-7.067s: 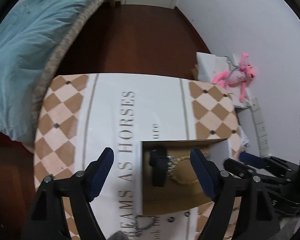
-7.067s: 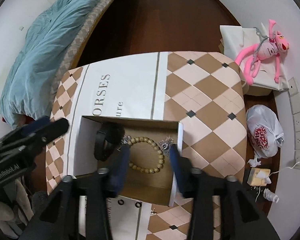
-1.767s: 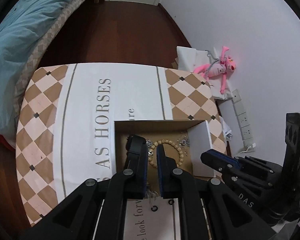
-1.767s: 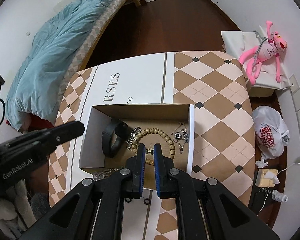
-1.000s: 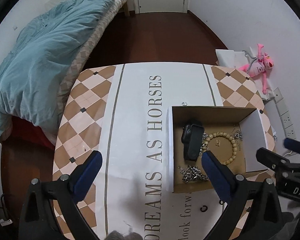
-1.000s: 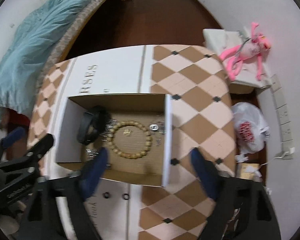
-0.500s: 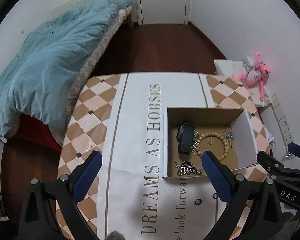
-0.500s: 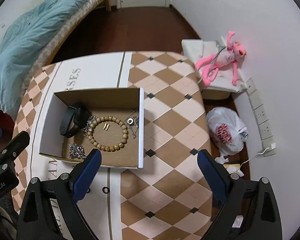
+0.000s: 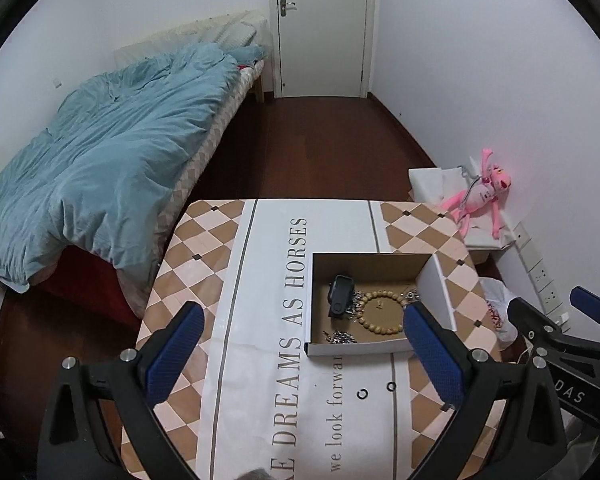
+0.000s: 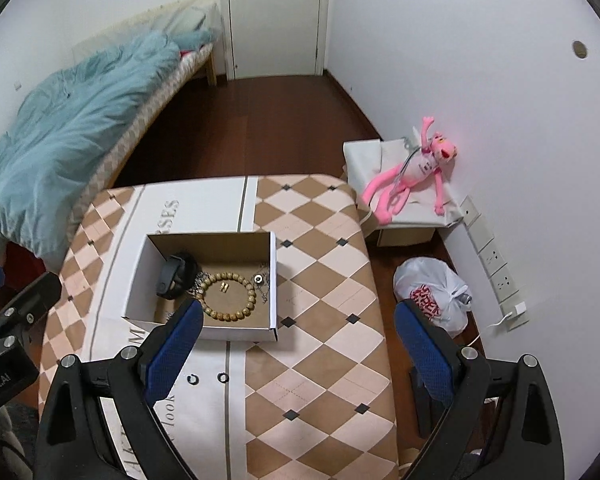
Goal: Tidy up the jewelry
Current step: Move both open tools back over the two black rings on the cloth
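An open cardboard box (image 9: 436, 292) (image 10: 140, 276) stands on the table. Inside lie a black wristband (image 9: 339, 295) (image 10: 171, 276), a wooden bead bracelet (image 9: 381, 312) (image 10: 230, 297), silver chains (image 9: 340, 337) and a small pendant (image 10: 259, 278). Two small black rings (image 9: 376, 390) (image 10: 206, 378) lie on the cloth in front of the box. My left gripper (image 9: 300, 344) is open and empty, held high above the table's near side. My right gripper (image 10: 298, 340) is open and empty, above the table's right part.
The table carries a checked cloth (image 9: 204, 264) with printed words. A bed with a blue duvet (image 9: 100, 160) stands to the left. A pink plush toy (image 10: 416, 168) on a white box and a plastic bag (image 10: 432, 300) sit on the floor at right.
Both grippers opened, let go of what they carried into the box, and rose up and back from it. The box now looks smaller and farther.
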Demonstrator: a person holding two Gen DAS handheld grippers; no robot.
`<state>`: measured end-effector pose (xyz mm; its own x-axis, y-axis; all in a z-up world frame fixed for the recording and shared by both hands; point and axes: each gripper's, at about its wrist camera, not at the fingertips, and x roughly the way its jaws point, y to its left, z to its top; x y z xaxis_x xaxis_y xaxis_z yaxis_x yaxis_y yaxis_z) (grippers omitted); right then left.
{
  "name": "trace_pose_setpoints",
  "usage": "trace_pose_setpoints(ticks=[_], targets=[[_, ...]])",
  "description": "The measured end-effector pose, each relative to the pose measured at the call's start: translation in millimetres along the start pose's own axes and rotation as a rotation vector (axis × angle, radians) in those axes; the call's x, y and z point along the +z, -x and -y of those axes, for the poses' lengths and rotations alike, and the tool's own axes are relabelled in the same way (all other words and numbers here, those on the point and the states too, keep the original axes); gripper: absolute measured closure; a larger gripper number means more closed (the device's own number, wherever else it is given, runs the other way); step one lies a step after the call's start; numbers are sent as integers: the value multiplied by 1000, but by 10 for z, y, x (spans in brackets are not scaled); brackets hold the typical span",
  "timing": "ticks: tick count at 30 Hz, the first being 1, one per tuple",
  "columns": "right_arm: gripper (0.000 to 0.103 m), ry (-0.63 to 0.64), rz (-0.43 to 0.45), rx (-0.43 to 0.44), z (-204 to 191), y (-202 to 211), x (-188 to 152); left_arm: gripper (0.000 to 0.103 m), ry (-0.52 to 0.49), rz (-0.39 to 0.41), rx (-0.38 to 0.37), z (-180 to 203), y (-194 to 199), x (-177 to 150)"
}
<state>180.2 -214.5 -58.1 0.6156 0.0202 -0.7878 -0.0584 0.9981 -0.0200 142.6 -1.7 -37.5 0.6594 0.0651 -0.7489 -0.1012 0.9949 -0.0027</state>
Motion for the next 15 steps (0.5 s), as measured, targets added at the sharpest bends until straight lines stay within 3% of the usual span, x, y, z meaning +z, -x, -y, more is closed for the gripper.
trace_pose_setpoints(ticks=[5, 8, 15], targets=[[5, -24, 18, 24, 30, 139, -49, 1, 4, 5, -13, 1, 79, -39], [5, -37, -7, 47, 37, 56, -114, 1, -1, -23, 17, 9, 24, -94], [8, -28, -138, 100, -53, -627, -554, 1, -10, -159, 143, -114, -544, -567]])
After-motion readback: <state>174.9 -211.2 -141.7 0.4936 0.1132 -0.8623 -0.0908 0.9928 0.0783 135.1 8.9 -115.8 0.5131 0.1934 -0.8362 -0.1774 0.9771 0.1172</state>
